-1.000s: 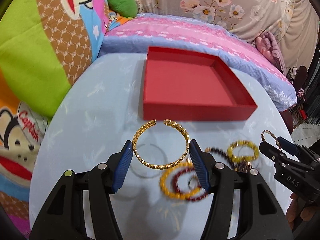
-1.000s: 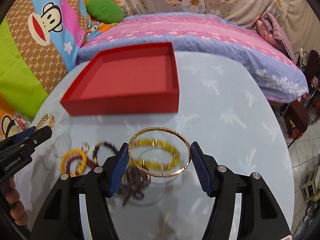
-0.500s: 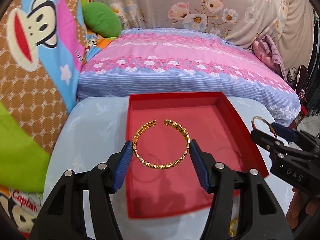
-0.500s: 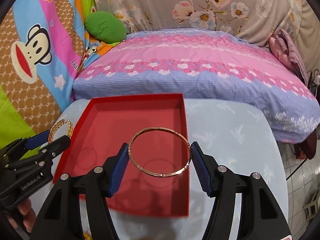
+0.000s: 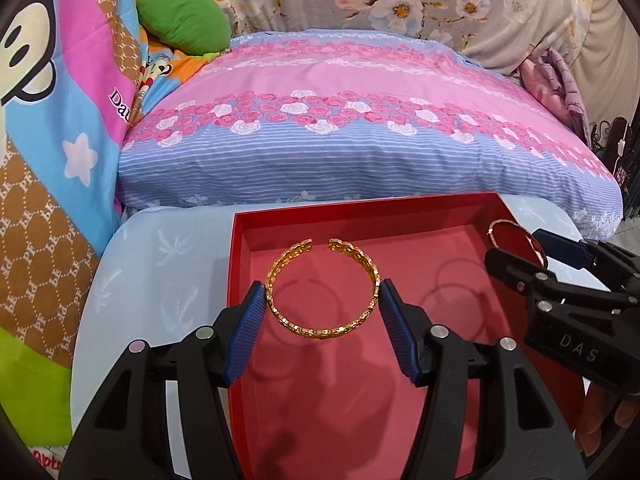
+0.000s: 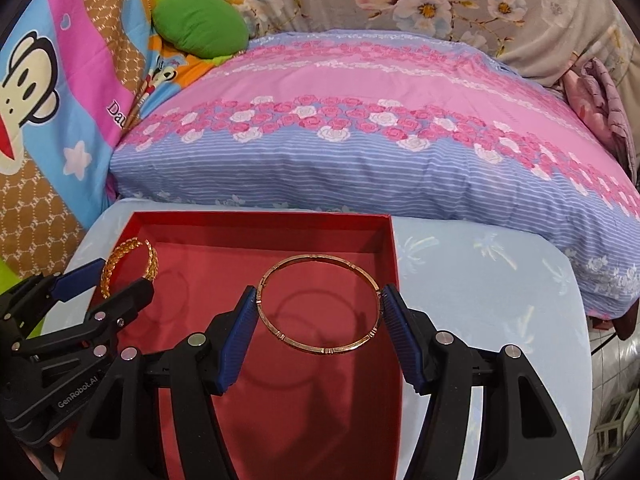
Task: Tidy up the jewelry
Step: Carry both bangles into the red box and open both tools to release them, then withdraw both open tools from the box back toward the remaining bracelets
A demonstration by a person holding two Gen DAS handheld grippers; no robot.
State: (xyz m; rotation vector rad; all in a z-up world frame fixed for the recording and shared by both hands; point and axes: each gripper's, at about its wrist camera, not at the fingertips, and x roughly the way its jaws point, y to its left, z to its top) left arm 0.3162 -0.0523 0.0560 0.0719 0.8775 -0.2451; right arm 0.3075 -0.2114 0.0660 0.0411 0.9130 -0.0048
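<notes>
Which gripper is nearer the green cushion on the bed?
Left. The left gripper, shut on the gold cuff, sits over the red tray's left side, below the green cushion. The right gripper, shut on the thin bangle, sits over the tray's right side, farther away.

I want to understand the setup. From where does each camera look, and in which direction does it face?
Left wrist: on the left gripper, looking down and forward at the red tray; its fingers hold an open gold cuff; right gripper at right.
Right wrist: on the right gripper, same direction; its fingers hold a thin bangle; left gripper at left.
Shared: tray, both bracelets, pink pillow.
</notes>
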